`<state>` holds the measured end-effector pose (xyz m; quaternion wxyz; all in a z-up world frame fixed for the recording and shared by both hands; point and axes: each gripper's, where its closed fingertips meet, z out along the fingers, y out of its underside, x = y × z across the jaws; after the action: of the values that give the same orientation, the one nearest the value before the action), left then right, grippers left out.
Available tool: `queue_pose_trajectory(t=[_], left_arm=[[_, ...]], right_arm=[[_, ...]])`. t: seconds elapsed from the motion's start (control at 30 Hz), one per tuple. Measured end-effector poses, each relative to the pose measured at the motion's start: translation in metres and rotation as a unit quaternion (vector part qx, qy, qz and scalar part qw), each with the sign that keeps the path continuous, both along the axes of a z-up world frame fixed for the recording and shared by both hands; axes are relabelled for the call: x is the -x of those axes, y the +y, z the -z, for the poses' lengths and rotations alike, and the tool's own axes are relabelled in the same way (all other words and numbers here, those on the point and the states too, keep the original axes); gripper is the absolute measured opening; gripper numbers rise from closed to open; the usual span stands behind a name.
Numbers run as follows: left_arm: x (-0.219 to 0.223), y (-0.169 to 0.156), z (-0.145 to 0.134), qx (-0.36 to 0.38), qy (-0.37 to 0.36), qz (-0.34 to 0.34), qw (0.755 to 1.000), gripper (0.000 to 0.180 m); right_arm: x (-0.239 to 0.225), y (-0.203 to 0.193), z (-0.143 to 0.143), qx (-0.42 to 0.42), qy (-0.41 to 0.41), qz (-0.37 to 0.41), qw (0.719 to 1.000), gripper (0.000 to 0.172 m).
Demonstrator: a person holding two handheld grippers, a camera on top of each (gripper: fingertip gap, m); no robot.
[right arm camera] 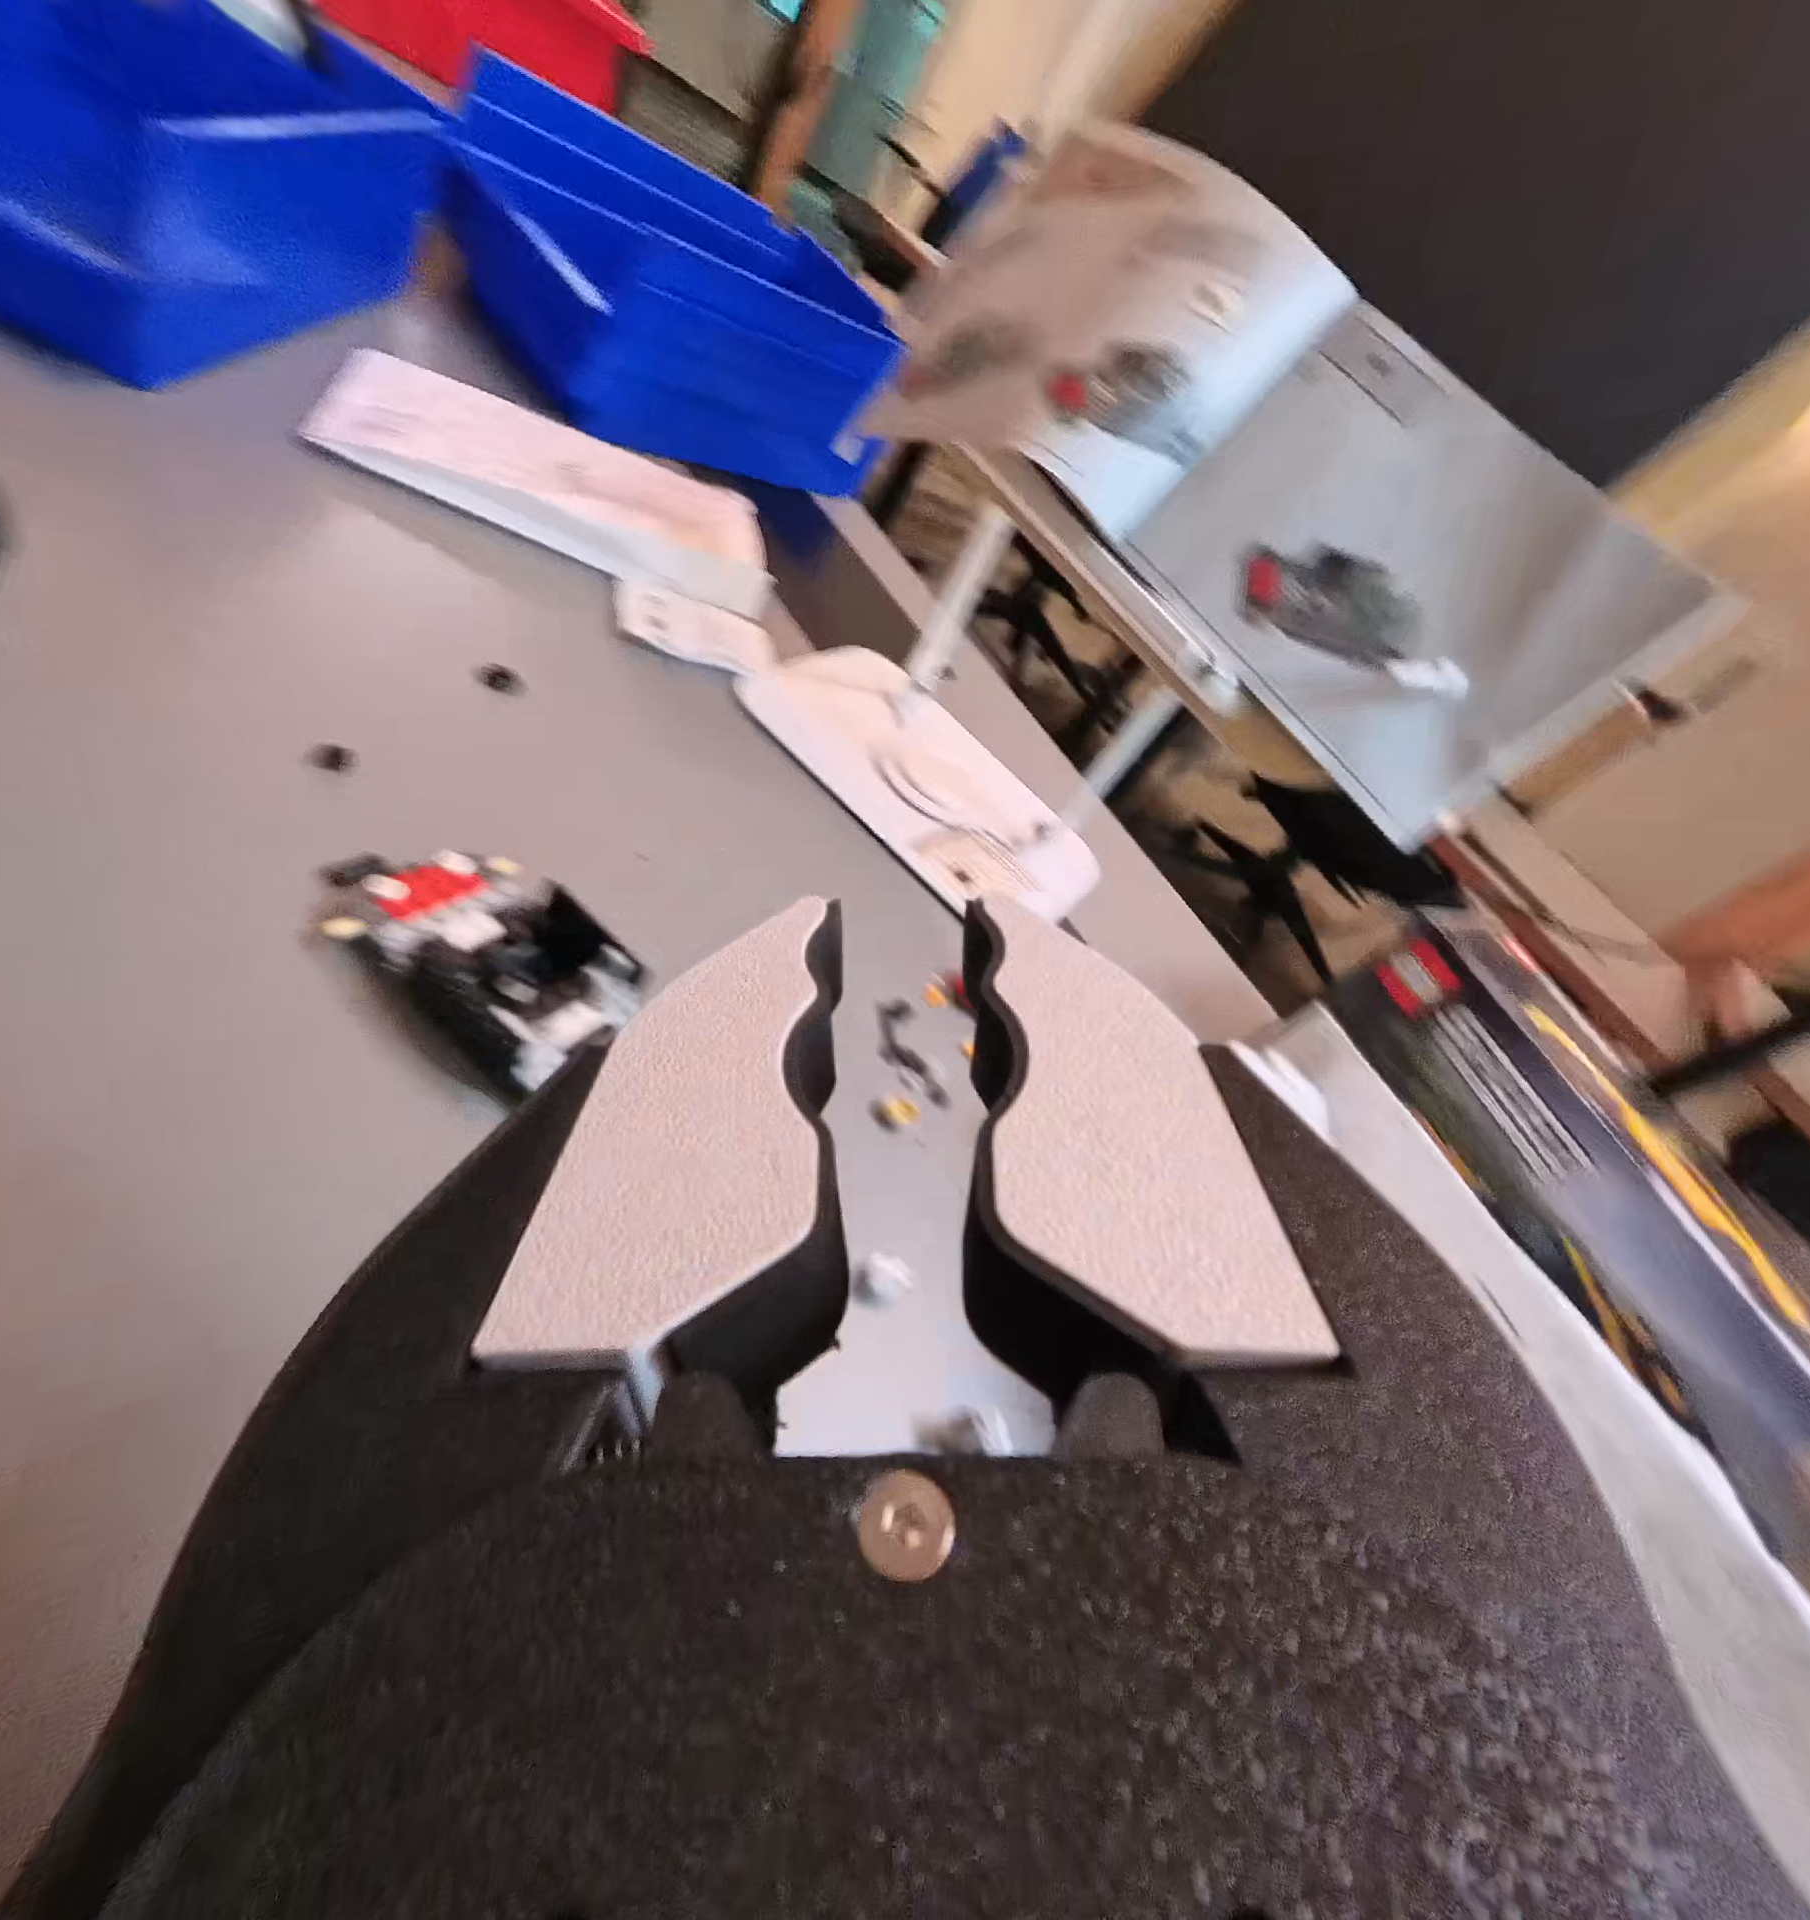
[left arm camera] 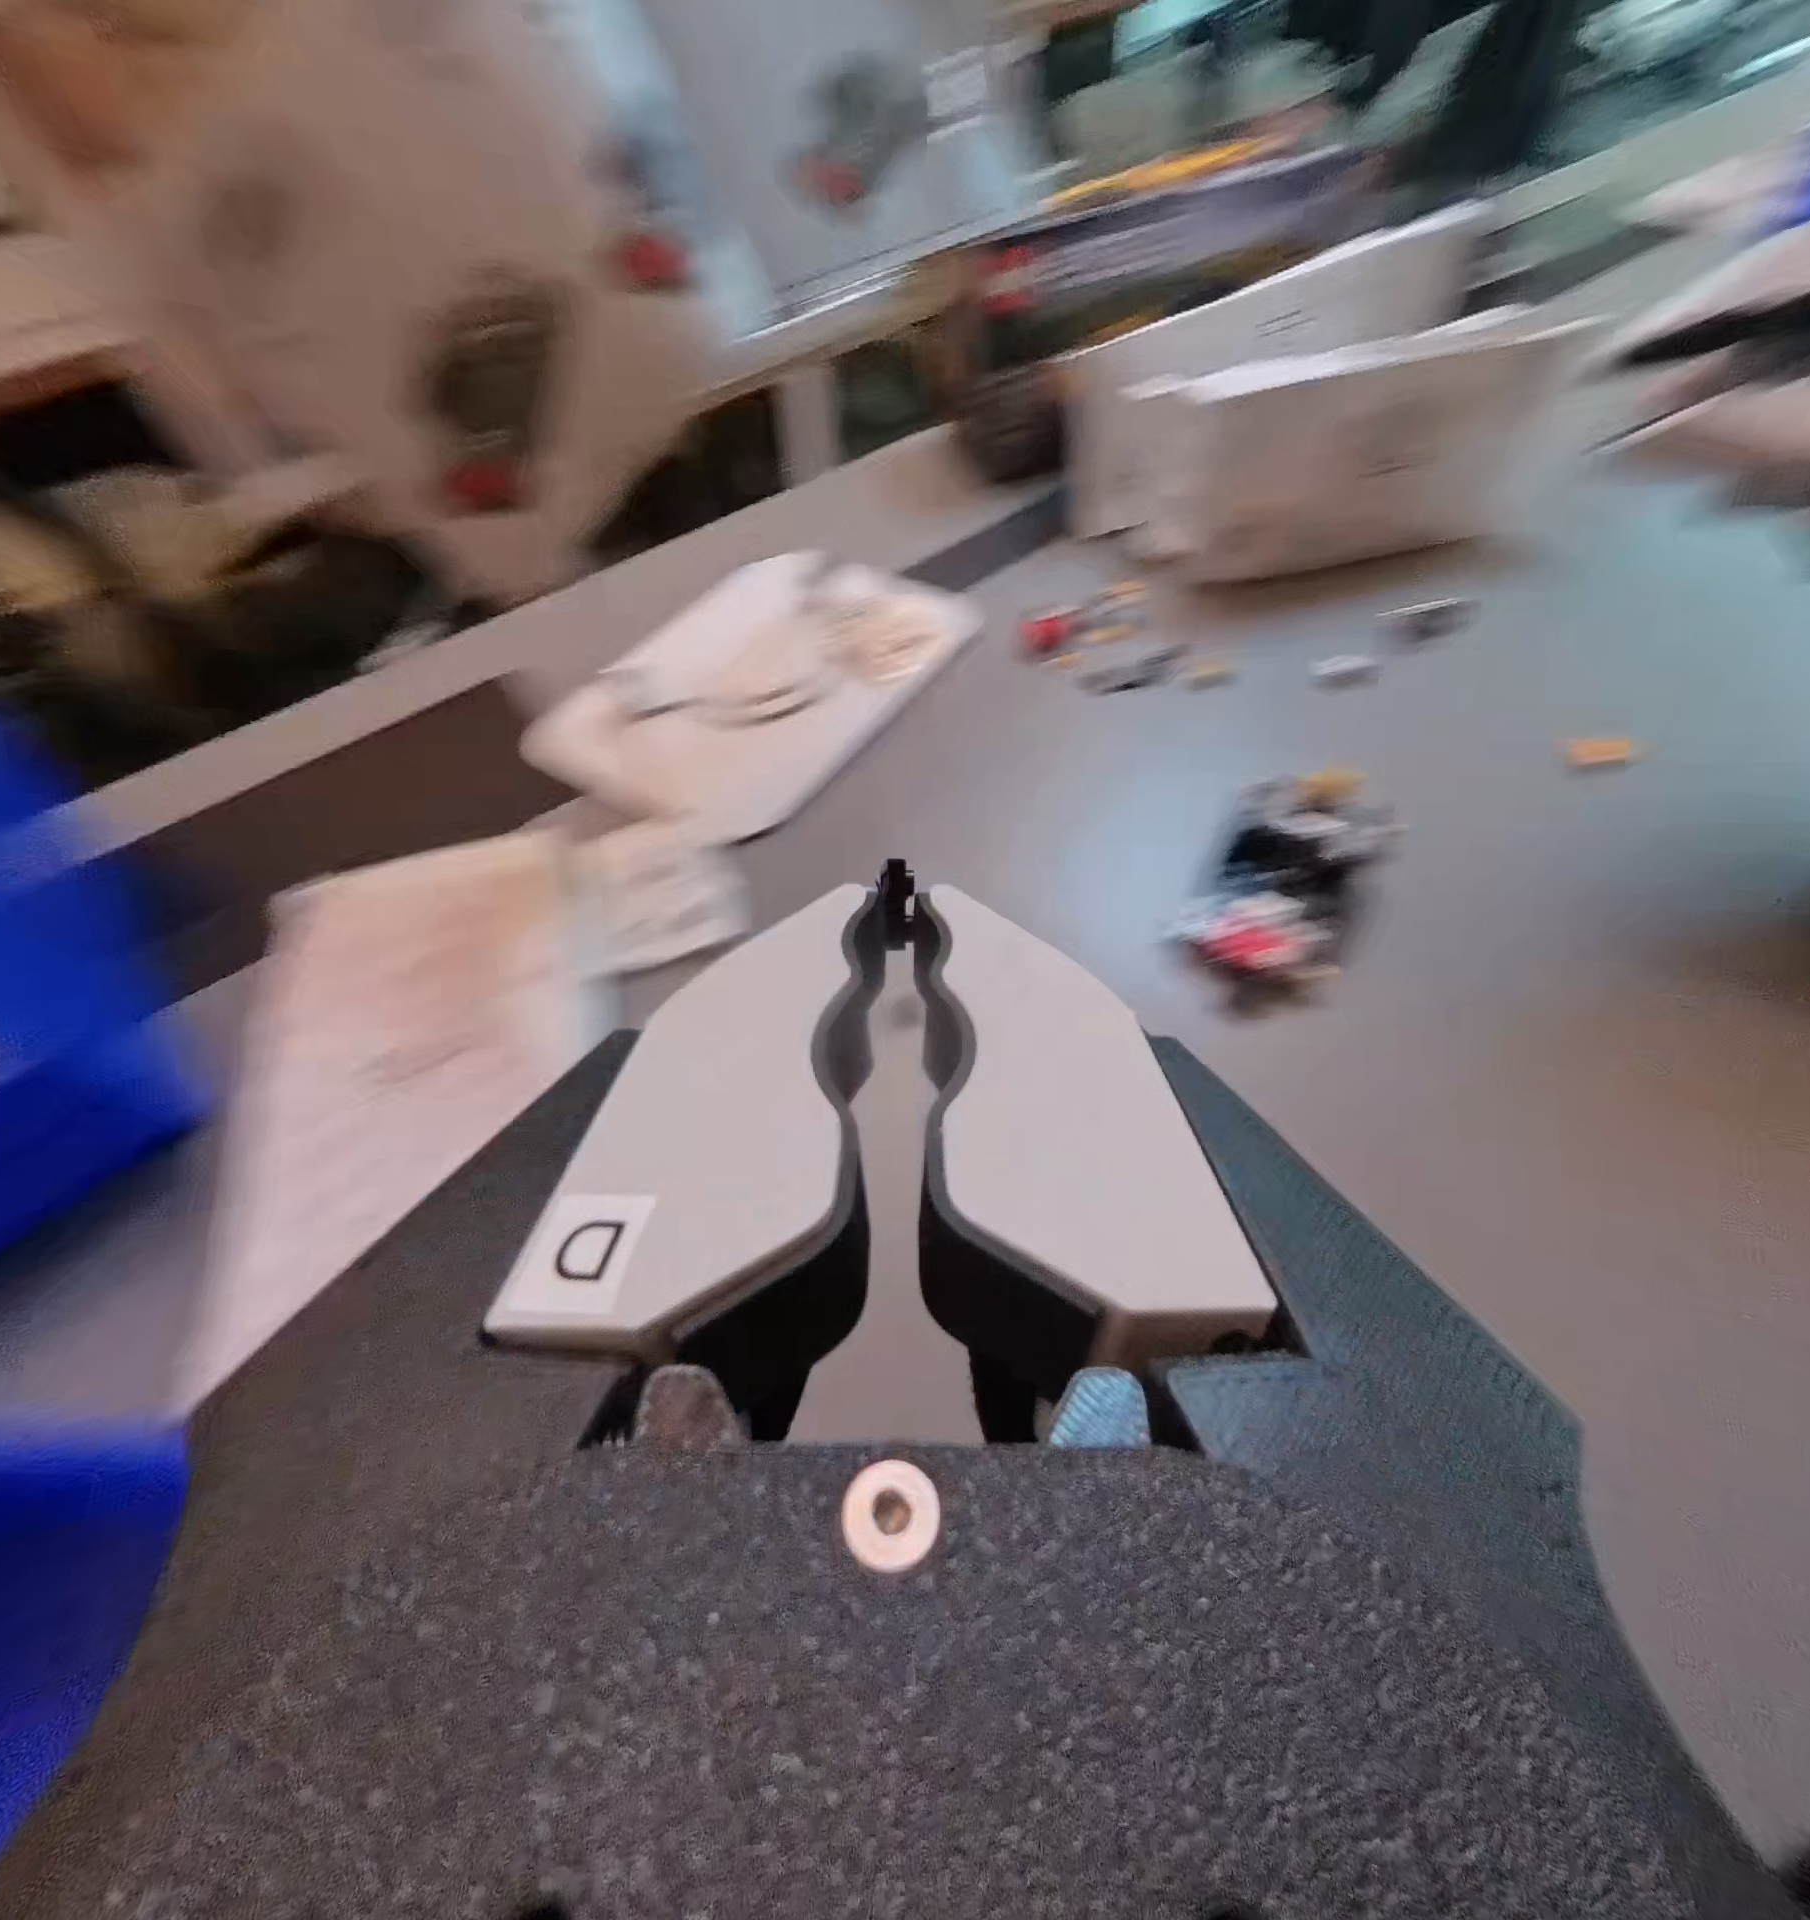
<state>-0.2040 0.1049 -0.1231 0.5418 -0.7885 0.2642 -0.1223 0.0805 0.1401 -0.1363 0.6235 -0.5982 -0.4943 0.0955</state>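
Note:
My left gripper [left arm camera: 899,902] is shut on a small black piece [left arm camera: 895,883] that sticks out past its fingertips, held above the grey table [left arm camera: 1088,883]. A half-built toy car in black, white and red [left arm camera: 1280,904] lies on the table to its right. My right gripper [right arm camera: 901,925] is open with nothing between its fingers, above the same table. The toy car [right arm camera: 485,961] lies to its left. Several small loose pieces [right arm camera: 906,1049] lie on the table under its jaws. Both views are blurred by motion.
A white stand base [left arm camera: 776,686] [right arm camera: 922,779] and paper booklets [right arm camera: 527,478] lie near the table's far edge. Blue bins [right arm camera: 652,301] stand at the back. Loose small pieces [left arm camera: 1140,644] and a white box [left arm camera: 1327,457] lie farther off. Two black pieces [right arm camera: 496,677] lie on the table.

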Motion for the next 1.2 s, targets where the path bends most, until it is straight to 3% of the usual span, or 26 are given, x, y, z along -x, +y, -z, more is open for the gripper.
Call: queue_pose_trajectory(t=[0.07, 0.2, 0.27, 0.37, 0.43, 0.53, 0.7, 0.9, 1.03, 1.2], left_arm=[[0.067, 0.000, 0.002, -0.003, 0.043, -0.114, 0.993, 0.004], [0.156, -0.016, 0.028, 0.059, 0.048, -0.238, 0.968, 0.004], [0.177, -0.022, 0.049, 0.108, 0.049, -0.266, 0.957, 0.007], [0.195, -0.022, 0.070, 0.139, 0.066, -0.301, 0.941, 0.032], [0.197, -0.018, 0.073, 0.134, 0.072, -0.311, 0.938, 0.048], [0.196, -0.012, 0.068, 0.114, 0.068, -0.317, 0.939, 0.059], [0.175, -0.003, 0.030, 0.003, 0.065, -0.281, 0.957, 0.045], [0.097, 0.001, -0.017, -0.121, 0.015, -0.146, 0.982, 0.027], [0.040, 0.007, -0.016, -0.121, -0.003, -0.056, 0.991, 0.026], [-0.013, 0.017, 0.008, -0.087, 0.003, 0.021, 0.996, 0.026]], right_arm=[[-0.040, 0.023, 0.001, 0.013, 0.002, 0.074, 0.997, 0.022], [-0.099, 0.044, 0.015, 0.057, -0.004, 0.166, 0.984, 0.022], [-0.113, 0.048, 0.028, 0.093, -0.003, 0.183, 0.979, 0.022], [-0.121, 0.052, 0.050, 0.144, -0.011, 0.191, 0.971, 0.024], [-0.122, 0.053, 0.065, 0.171, -0.030, 0.189, 0.967, 0.025], [-0.121, 0.053, 0.088, 0.202, -0.066, 0.184, 0.960, 0.028], [-0.120, 0.056, 0.123, 0.237, -0.119, 0.179, 0.948, 0.028], [-0.125, 0.072, 0.155, 0.247, -0.176, 0.186, 0.935, 0.027], [-0.121, 0.075, 0.157, 0.251, -0.163, 0.178, 0.938, 0.013], [-0.089, 0.051, 0.141, 0.242, -0.152, 0.114, 0.952, 0.008]])
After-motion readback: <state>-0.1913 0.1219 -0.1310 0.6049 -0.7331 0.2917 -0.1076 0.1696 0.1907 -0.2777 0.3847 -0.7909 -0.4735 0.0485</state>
